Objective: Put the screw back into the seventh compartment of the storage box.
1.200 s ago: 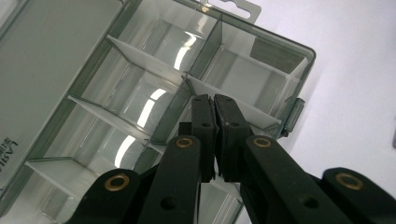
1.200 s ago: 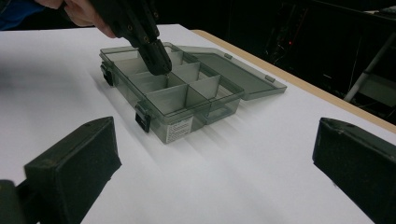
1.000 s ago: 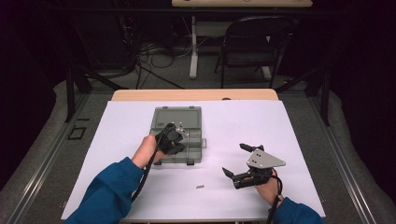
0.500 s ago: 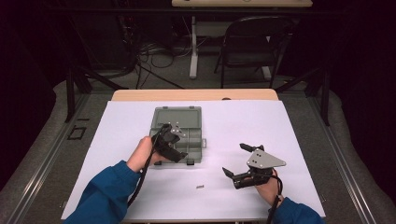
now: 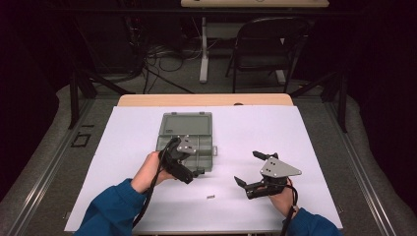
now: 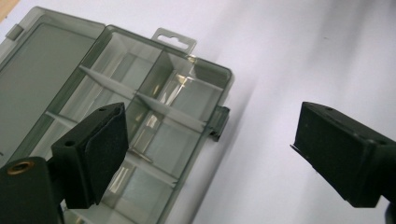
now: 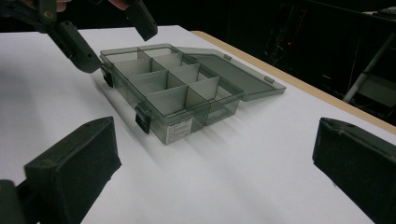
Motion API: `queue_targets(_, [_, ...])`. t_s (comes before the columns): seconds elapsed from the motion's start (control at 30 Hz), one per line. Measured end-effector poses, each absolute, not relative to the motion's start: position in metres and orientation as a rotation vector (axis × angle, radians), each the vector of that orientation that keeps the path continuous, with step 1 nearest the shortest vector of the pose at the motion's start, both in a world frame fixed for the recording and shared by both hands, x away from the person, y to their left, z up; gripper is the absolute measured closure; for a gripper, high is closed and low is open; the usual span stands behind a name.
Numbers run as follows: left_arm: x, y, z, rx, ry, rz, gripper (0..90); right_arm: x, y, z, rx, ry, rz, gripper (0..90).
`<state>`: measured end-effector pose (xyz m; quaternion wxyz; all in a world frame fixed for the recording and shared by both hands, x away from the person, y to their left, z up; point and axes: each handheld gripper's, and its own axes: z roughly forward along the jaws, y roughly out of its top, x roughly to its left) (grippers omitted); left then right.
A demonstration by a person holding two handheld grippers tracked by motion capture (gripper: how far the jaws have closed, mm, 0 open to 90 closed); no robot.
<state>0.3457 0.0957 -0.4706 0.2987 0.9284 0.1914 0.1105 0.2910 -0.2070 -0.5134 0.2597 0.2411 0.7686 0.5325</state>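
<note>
Open compartment box (image 5: 186, 141) lying at centre of the white table sheet (image 5: 305, 132), lid folded flat toward the upper part of the high view.

Left gripper view is showing the dividers and a thin metal piece (image 6: 140, 155) lying in a middle compartment; the high view is too coarse to resolve it. Right gripper view is showing a white label (image 7: 180, 130) on the box's front wall, print too small to read, and two dark latches. Left gripper (image 5: 189, 164) is hanging at the box's lower edge, jaws having just opened wide, nothing between them. Right gripper (image 5: 248, 169) is sitting lower right, jaws apart, empty. A small screw-like item (image 5: 210, 197) is lying at bottom centre, identity unclear.
</note>
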Motion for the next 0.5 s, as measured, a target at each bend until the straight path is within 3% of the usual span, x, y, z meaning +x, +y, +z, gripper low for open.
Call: queue_targets(0.5, [0.333,0.084,-0.481,2.481,0.46,0.285,4.7,0.291,-0.208,-0.513,0.657,2.079,1.443,0.0])
